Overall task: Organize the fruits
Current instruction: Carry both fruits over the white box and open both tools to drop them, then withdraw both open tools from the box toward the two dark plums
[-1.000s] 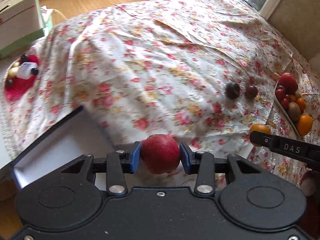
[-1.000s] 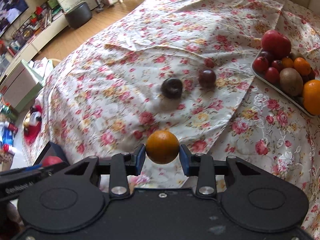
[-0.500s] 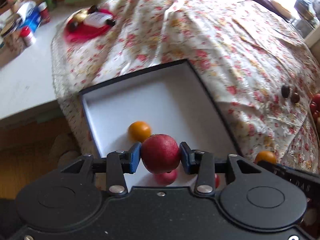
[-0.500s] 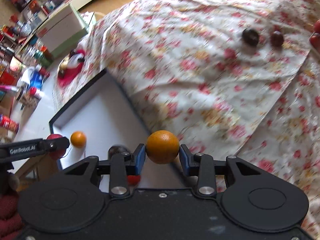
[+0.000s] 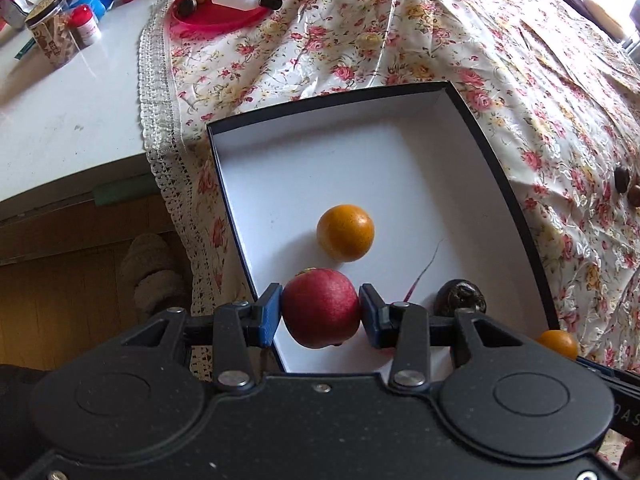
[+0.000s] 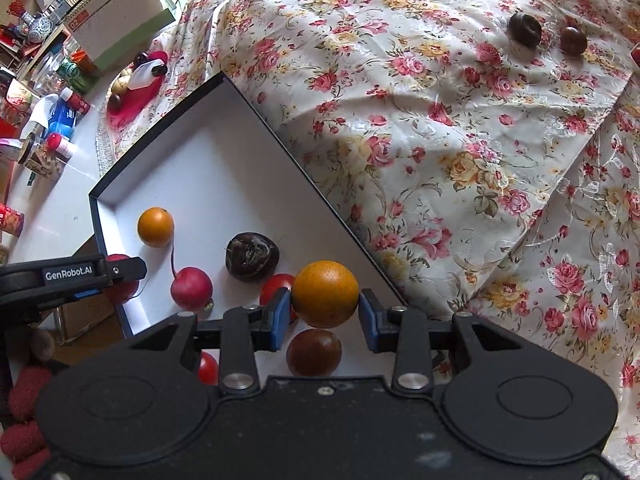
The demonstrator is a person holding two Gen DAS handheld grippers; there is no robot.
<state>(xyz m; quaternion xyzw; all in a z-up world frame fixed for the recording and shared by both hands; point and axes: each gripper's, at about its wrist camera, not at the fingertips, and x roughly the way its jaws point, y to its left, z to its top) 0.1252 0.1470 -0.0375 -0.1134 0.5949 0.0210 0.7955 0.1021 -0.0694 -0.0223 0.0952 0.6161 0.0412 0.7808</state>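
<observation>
My left gripper point(image 5: 321, 320) is shut on a red round fruit point(image 5: 320, 304) over the near left corner of a white box with a black rim point(image 5: 340, 168). My right gripper point(image 6: 324, 308) is shut on an orange point(image 6: 325, 288) above the box's near right edge point(image 6: 298, 170). In the box lie another orange point(image 6: 155, 227), a dark wrinkled fruit point(image 6: 252, 256), a red fruit with a thin stalk point(image 6: 191, 288), a red tomato point(image 6: 276, 284) and a brown tomato point(image 6: 314, 352). The left gripper's finger point(image 6: 100, 271) shows at the left of the right wrist view.
Two dark fruits point(image 6: 525, 29) lie far off on the flowered cloth point(image 6: 440, 120). A red plate with a bottle point(image 5: 224, 8) and several jars point(image 5: 84, 28) stand on the white table beyond the box. A slippered foot point(image 5: 152, 276) is on the floor below.
Both grippers swung from over the flowered cloth to over the white box and sank toward it, each still holding its fruit. The box's fruits have come into view.
</observation>
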